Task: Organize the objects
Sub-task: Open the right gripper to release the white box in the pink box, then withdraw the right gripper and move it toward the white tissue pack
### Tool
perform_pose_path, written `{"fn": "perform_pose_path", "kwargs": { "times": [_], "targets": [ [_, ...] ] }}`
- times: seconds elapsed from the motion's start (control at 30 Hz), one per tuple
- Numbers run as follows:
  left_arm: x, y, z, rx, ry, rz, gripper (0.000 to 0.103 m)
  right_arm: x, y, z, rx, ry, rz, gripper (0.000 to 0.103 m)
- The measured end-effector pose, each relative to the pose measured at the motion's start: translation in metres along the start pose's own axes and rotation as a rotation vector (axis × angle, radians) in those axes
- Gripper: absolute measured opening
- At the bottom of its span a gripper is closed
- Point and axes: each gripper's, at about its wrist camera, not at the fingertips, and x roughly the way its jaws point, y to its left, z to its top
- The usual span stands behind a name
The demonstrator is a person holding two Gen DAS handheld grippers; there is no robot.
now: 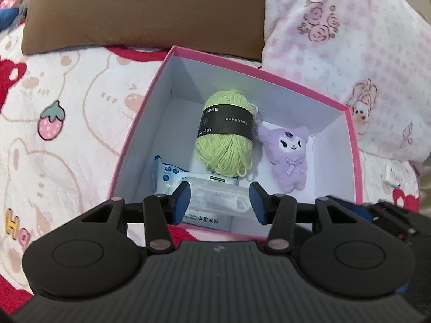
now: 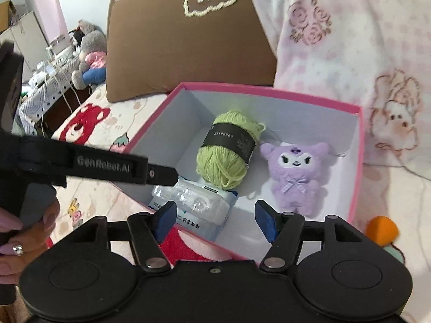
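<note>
Pink box [image 1: 353,145] lies just ahead of and below both my claws, and three things already sit in it: a wet-wipe pack [image 1: 212,202] nearest me, green yarn [image 1: 226,134] beyond it, a purple plush [image 1: 291,156] to the yarn's right. My left claw [image 1: 218,204] hangs over the near wall, jaws spread with the pack showing between them, though I cannot tell whether the pads touch it. My right claw [image 2: 215,220] is spread and empty, above the near edge. An orange toy [image 2: 382,228] lies outside the box, just right of my right claw, so I judge that hand the nearer for fetching it.
</note>
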Motion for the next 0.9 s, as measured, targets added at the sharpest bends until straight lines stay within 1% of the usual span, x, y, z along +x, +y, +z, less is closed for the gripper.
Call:
{"fn": "perform_pose_path", "kwargs": {
  "times": [0.07,0.2,0.3,0.37,0.43,0.57,0.67,0.77,0.83,0.9],
  "targets": [
    [-0.007,-0.003,0.0,0.007,0.002,0.017,0.048,-0.011,0.0,0.0,0.012,-0.004,-0.016,0.069],
    [-0.026,-0.012,-0.002,0.04,0.002,0.003,0.049,-0.035,0.004,0.0,-0.022,-0.007,-0.052,0.069],
    [-0.043,-0.024,-0.006,0.1,0.002,0.016,0.049,-0.061,0.009,0.002,-0.073,-0.027,-0.084,0.073],
    [-0.054,-0.037,-0.013,0.19,0.01,0.024,0.05,-0.075,0.013,0.002,-0.106,-0.037,-0.113,0.074],
    [-0.066,-0.042,-0.016,0.214,0.016,0.014,0.05,-0.086,0.017,-0.001,-0.13,-0.043,-0.136,0.074],
    [-0.092,-0.052,-0.02,0.245,0.019,-0.009,0.052,-0.105,0.022,-0.007,-0.14,-0.034,-0.152,0.075],
    [-0.114,-0.059,-0.024,0.27,0.003,-0.022,0.055,-0.12,0.029,-0.011,-0.165,-0.029,-0.17,0.079],
    [-0.131,-0.065,-0.028,0.291,-0.009,-0.032,0.056,-0.132,0.037,-0.017,-0.201,0.014,-0.204,0.079],
    [-0.141,-0.069,-0.033,0.311,-0.012,-0.037,0.057,-0.14,0.042,-0.023,-0.218,0.017,-0.226,0.079],
    [-0.148,-0.073,-0.038,0.326,-0.003,-0.047,0.057,-0.149,0.044,-0.027,-0.212,0.023,-0.23,0.079]
  ]
}}
